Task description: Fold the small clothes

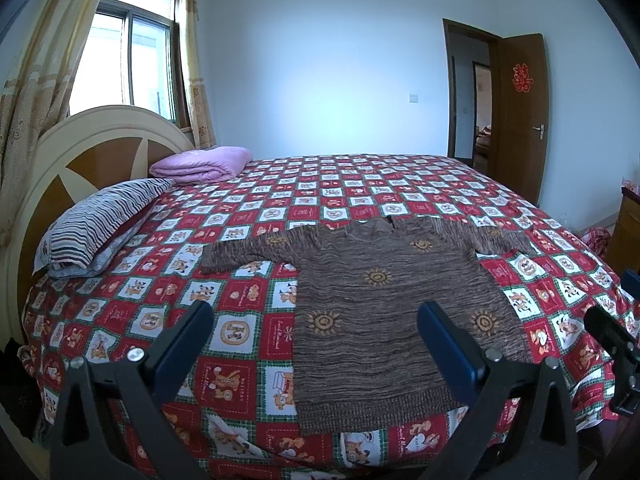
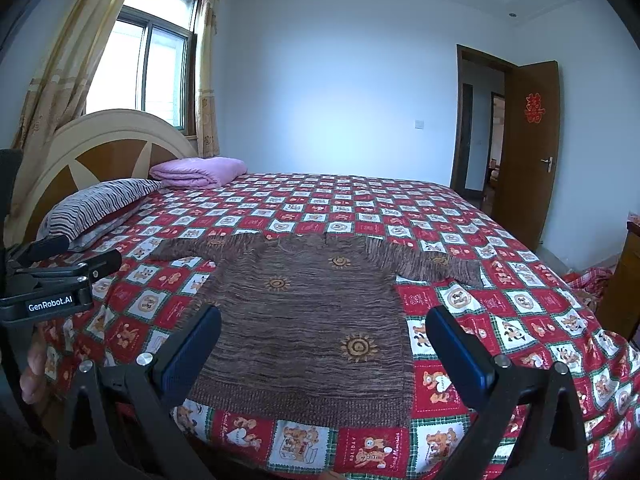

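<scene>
A small brown knitted sweater [image 1: 384, 304] with orange sun motifs lies flat on the bed, both sleeves spread out sideways, its hem toward me. The right wrist view shows the same sweater [image 2: 304, 320] from a little further right. My left gripper [image 1: 316, 320] hovers open above the near edge of the bed, over the sweater's left hem, holding nothing. My right gripper [image 2: 324, 328] is open too, hanging over the lower part of the sweater. The left gripper's body [image 2: 48, 292] shows at the left of the right wrist view, and the right gripper's tip [image 1: 612, 336] shows at the right of the left wrist view.
The bed carries a red, white and green checked cover [image 1: 248, 312]. A striped pillow [image 1: 96, 224] and a folded pink blanket [image 1: 200, 164] lie by the headboard [image 1: 80, 152] at left. An open wooden door [image 1: 520, 116] and a wooden cabinet [image 2: 624, 284] stand at right.
</scene>
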`<state>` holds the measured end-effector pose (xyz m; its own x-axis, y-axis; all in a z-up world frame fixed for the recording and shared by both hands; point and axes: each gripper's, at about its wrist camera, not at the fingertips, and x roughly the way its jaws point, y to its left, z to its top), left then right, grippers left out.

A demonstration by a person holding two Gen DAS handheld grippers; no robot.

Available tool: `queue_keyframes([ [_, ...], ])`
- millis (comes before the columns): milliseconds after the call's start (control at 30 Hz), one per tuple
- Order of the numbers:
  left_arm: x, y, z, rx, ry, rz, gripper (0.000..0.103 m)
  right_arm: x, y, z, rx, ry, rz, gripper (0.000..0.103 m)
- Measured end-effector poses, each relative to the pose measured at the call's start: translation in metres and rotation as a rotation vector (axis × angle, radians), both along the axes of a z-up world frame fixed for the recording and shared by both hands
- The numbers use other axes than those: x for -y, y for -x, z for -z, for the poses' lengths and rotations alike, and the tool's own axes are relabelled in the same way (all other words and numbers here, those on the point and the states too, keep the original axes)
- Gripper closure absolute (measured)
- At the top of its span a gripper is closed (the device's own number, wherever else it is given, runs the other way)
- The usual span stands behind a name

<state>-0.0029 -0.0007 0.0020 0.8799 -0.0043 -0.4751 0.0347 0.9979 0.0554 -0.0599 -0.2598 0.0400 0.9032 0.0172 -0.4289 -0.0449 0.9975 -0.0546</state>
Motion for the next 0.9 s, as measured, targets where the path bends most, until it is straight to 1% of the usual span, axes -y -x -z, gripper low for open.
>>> queue_keyframes([
  [700,-0.0022,-0.0008,0.0007,-0.006,0.002,0.001,0.0,-0.0036,-0.0006,0.0038,-0.013,0.003,-0.017,0.001],
  [900,-0.0056,-0.0052,0.0069,-0.019,0.004,-0.001,0.0,-0.0016,-0.0033,0.0064,-0.024,0.0,-0.018,0.001],
])
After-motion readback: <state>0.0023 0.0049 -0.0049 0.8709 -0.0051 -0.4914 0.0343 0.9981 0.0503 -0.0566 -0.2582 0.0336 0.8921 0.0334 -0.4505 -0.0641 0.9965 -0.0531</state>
